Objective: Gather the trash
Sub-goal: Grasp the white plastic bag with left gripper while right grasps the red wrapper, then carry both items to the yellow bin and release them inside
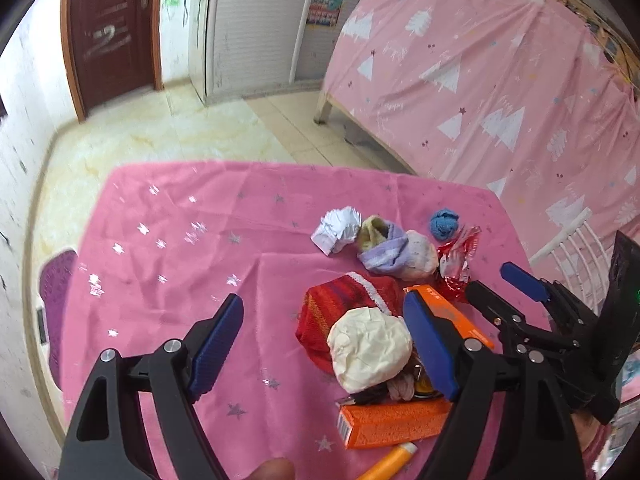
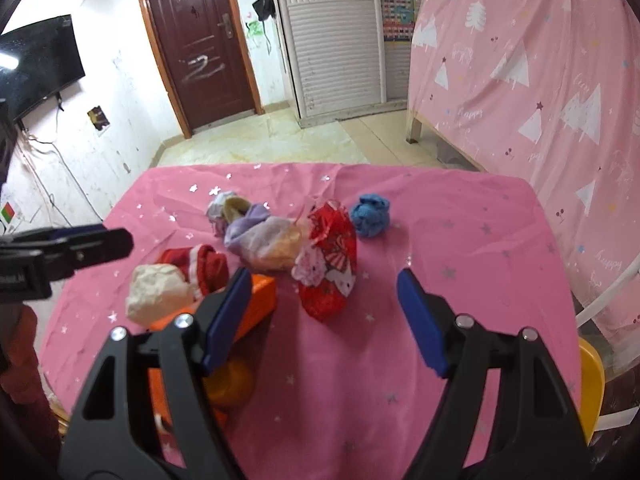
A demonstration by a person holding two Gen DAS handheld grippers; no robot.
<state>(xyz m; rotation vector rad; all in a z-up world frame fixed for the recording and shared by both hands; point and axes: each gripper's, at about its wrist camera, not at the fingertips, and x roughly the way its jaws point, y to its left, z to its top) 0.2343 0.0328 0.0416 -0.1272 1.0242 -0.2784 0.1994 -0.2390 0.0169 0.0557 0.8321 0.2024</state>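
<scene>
A pink star-print table (image 1: 168, 248) holds a pile of things. A cream crumpled paper ball (image 1: 370, 348) lies between the open jaws of my left gripper (image 1: 324, 320); it also shows in the right wrist view (image 2: 158, 292). A white crumpled paper (image 1: 337, 229), a red foil wrapper (image 1: 458, 258) (image 2: 330, 264) and a blue ball of cloth (image 1: 444, 224) (image 2: 370, 215) lie farther back. My right gripper (image 2: 324, 292) is open and empty, just short of the red wrapper. It shows in the left wrist view (image 1: 500, 284).
A red knit sock (image 1: 340, 304), pastel socks (image 1: 396, 250) (image 2: 256, 236), orange boxes (image 1: 390, 422) (image 2: 256, 308) and an orange tube (image 1: 390, 462) share the pile. A pink-draped bed (image 1: 500, 80) stands at the right, a white chair (image 1: 572, 252) beside the table.
</scene>
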